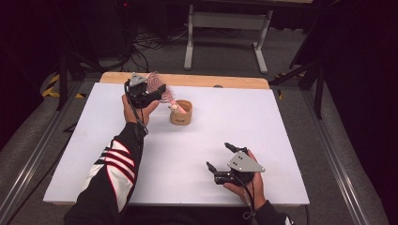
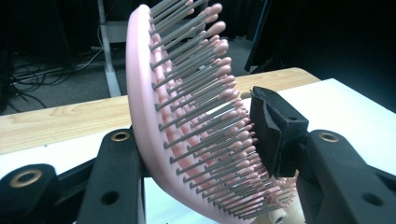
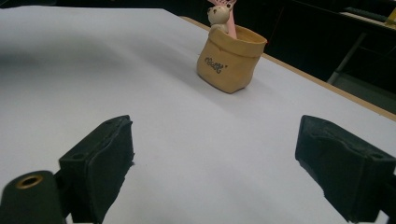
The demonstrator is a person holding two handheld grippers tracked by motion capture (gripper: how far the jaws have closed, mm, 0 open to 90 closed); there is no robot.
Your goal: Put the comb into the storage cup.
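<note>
Left gripper (image 1: 162, 91): I am clamping the pink hairbrush (image 2: 187, 116) head, handle in the tan pouch (image 1: 181, 113) near the table's (image 1: 281, 140) far edge | Right gripper (image 1: 219, 155): I am holding jaws apart, empty, near front edge.

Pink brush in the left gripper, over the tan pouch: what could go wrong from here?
1. The left gripper has the pink brush between its jaws, one pad against bristle tips rather than a solid face; it may slip or twist.
2. The tan pouch looks soft and light, with a small toy inside; the brush could tip it.
3. The right gripper rests open, too far to steady the pouch.
</note>
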